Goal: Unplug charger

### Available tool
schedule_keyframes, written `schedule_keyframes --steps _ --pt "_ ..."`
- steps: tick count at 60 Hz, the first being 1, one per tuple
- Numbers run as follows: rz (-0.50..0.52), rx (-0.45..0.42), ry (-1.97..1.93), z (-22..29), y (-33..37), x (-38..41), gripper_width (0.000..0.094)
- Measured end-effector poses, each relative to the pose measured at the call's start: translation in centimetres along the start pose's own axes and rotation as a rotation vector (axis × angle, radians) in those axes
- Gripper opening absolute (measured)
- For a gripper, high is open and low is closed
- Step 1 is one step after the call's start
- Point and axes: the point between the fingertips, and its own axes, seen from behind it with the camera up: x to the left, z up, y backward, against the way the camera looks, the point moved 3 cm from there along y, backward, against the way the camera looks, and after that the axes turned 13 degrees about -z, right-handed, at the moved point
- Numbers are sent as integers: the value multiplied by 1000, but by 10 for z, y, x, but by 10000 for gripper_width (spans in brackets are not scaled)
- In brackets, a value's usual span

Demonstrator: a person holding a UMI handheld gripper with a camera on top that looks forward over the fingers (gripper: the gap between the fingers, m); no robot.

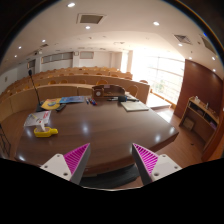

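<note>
My gripper is open, its two magenta-padded fingers spread apart with nothing between them. It hovers over the near edge of a large dark wooden table. No charger, plug or socket can be made out in this view. A dark device sits at the far side of the table, well beyond the fingers.
A yellow object and a small box lie on the table's left part. A blue and yellow item lies farther back left. Papers lie at the far right. Wooden shelving stands to the right. Windows are beyond.
</note>
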Motion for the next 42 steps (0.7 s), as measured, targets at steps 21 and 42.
schedule_keyframes --steps 21,42 --pt "-40 95 1 -46 -9 43 862" --pt "103 127 32 -106 -7 229 855"
